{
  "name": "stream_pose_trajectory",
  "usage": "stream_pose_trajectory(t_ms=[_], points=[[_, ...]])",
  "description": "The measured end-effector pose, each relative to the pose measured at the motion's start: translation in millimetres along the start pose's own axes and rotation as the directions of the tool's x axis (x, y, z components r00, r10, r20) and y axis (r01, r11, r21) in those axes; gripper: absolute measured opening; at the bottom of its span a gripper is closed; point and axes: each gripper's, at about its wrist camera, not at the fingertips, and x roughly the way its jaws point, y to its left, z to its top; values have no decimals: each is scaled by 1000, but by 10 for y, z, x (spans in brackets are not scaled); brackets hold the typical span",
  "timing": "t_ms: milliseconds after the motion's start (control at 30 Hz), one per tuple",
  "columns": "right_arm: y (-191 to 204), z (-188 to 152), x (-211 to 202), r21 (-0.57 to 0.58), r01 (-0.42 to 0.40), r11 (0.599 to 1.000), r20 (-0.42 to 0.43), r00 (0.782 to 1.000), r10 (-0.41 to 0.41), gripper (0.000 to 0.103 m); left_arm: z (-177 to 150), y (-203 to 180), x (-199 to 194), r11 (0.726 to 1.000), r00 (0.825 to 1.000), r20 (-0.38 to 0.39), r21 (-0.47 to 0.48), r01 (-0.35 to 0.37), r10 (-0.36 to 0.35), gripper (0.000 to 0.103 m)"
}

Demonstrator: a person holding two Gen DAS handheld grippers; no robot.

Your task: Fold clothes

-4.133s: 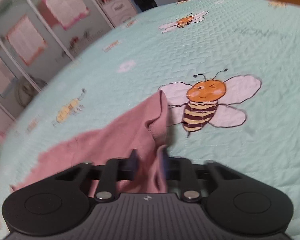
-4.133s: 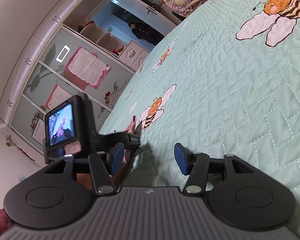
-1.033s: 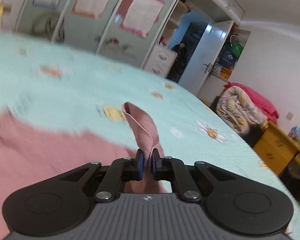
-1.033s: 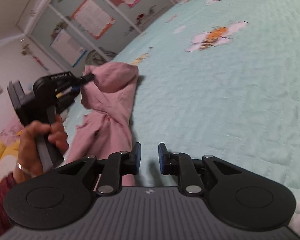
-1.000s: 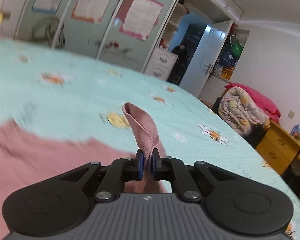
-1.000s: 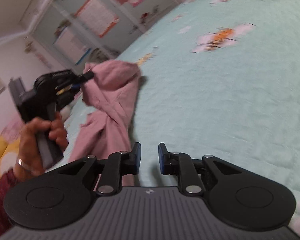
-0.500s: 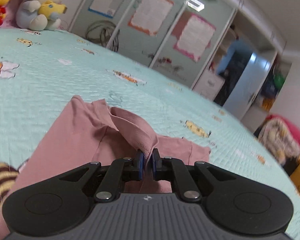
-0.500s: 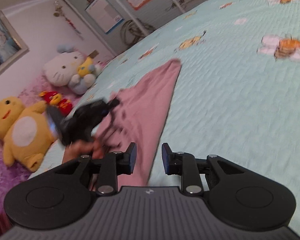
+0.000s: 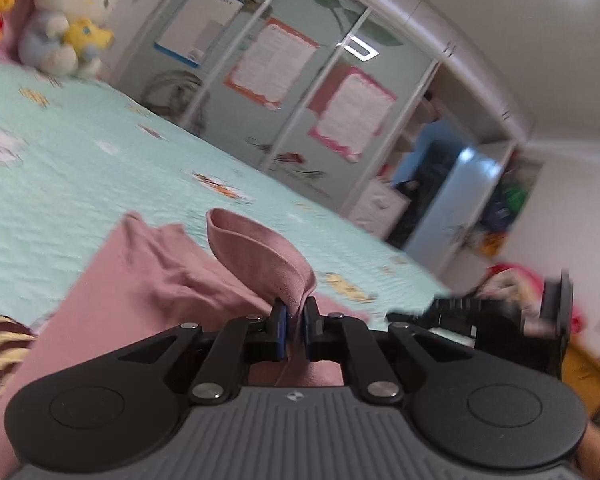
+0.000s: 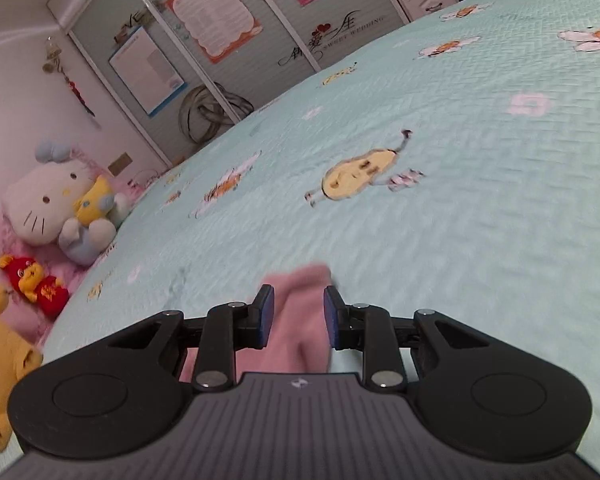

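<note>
pink garment (image 9: 148, 280) lies spread on the mint quilt (image 9: 60, 184), one edge lifted into a curled loop above the rest; left gripper (image 9: 295, 330) has its tips pressed together on that raised fold, cloth pinched between the blue pads; right gripper (image 10: 298, 316) stands with its tips apart — a blurred bunch of the same pink cloth sits in the gap, touching neither pad as far as can be seen; in the left view the right gripper shows at the right edge, just beside the garment; white cat plush (image 10: 56, 204) and yellow bear (image 10: 0, 352) sit at the quilt's far left edge.
</note>
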Motion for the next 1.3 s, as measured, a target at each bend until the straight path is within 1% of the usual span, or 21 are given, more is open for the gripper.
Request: stream_pose_trajectory(t_ms=[67,133,233,300,367,433,533,567,667,733,800,867,933,1000,1033,1067,1100,1167,1233,1267,1300], points=[[-4,44,232,9,6,1000,-38,999,-6,27,-20,29,103,1000,999,-39,-17,-9,9,7],[-13,36,396,-11,29,1000,-52,998,-30,27,-14,121,208,997,996,-88,-73,3,-9,7],[-28,22,522,-83,106,991,-46,993,-111,26,-10,223,309,991,990,-139,-136,-15,-4,11],[-9,49,534,-104,113,988,-60,991,-119,26,-12,267,328,985,988,-152,-168,-22,-3,12],[43,84,431,-87,125,988,-43,991,-130,27,-15,258,307,986,991,-133,-166,-20,-3,12],[121,88,331,-100,74,992,1,997,-74,27,-19,238,276,988,994,-108,-155,-14,-3,12],[160,5,520,-175,77,982,-66,994,-90,22,-28,206,248,991,997,-78,-136,-16,6,12],[147,-25,567,-200,82,976,-76,992,-98,18,-37,205,271,991,996,-87,-128,-31,20,12],[143,9,323,-164,71,984,-64,994,-83,21,-41,296,389,985,988,-150,-164,-52,27,12],[47,-151,-207,-148,31,989,-95,995,-45,22,-31,369,404,979,987,-157,-197,-50,19,14],[-50,-312,-741,-130,-10,991,-125,992,-6,30,-40,381,403,979,987,-157,-199,-50,19,15],[-147,-474,-1276,-112,-50,992,-154,988,33,35,-49,383,397,978,988,-156,-201,-51,20,17],[-244,-636,-1810,-92,-90,992,-182,981,72,37,-52,410,385,973,987,-157,-225,-51,15,19],[-419,-962,-2366,-50,-62,997,-183,982,52,41,-19,421,358,964,983,-184,-256,-66,18,19],[-506,-1127,-2644,-29,-47,998,-184,982,41,46,16,413,323,960,978,-209,-270,-80,23,20],[-594,-1291,-2922,-8,-33,999,-185,982,31,47,63,395,244,954,973,-229,-282,-100,34,22],[-639,-1417,-3070,19,-33,999,-187,982,36,47,118,372,138,948,968,-246,-292,-123,50,36],[-727,-1666,-3360,73,-35,997,-192,980,48,47,202,289,-169,948,966,-251,-288,-132,59,57],[-815,-1916,-3651,127,-36,991,-195,979,60,48,231,191,-560,957,972,-231,-269,-109,46,61],[-839,-1999,-3709,160,-52,986,-198,977,84,48,223,145,-758,960,971,-237,-261,-96,33,63],[-818,-2055,-3742,148,-65,987,-194,977,93,48,206,110,-954,961,969,-248,-263,-82,15,64]])
